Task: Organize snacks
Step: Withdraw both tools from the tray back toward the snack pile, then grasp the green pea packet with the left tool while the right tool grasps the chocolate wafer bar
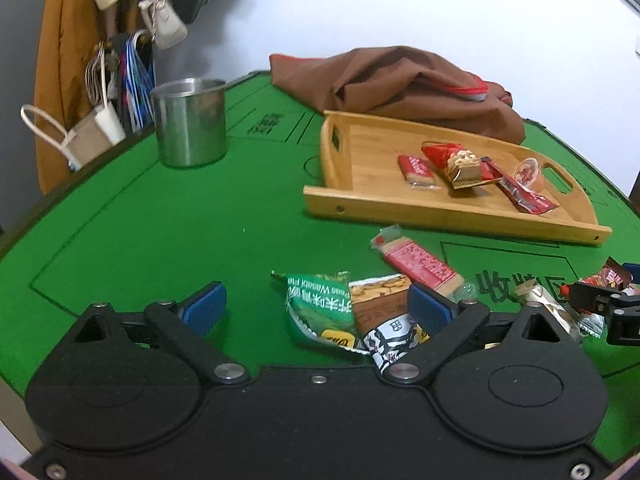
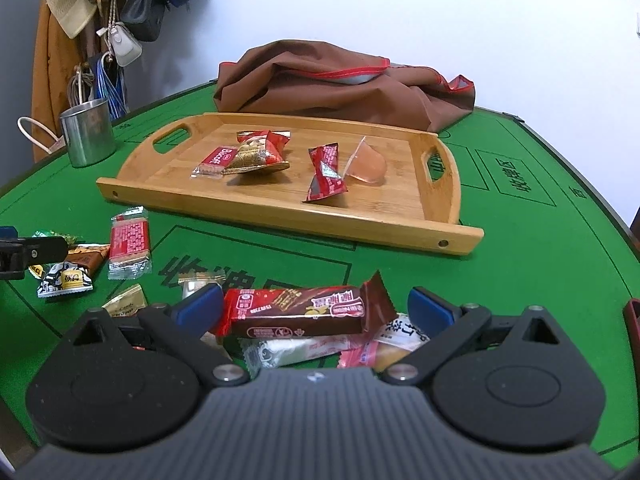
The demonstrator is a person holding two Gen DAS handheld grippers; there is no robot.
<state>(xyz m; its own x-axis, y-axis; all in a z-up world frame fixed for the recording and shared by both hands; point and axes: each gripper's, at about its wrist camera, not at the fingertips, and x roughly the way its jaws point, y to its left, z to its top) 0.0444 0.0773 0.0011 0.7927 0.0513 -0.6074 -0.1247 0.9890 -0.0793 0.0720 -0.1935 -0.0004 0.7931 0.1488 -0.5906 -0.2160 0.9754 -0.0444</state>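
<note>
Steel cup (image 1: 189,122), brown cloth (image 1: 404,84), perhaps hanging bags (image 2: 140,8).

On the wooden tray (image 2: 256,220) lie five snacks: two red packets, one gold-and-red packet, one Biscoff biscuit (image 2: 212,161) and one jelly cup (image 2: 368,166); beside it stands one steel cup (image 2: 88,132).

A lived-in home room: a green felt games table (image 2: 520,216) with printed Chinese markings stands by a plain white wall, and bags (image 2: 142,12), a hat (image 2: 68,8) and an orange coat (image 1: 60,60) hang crowded in the corner
</note>
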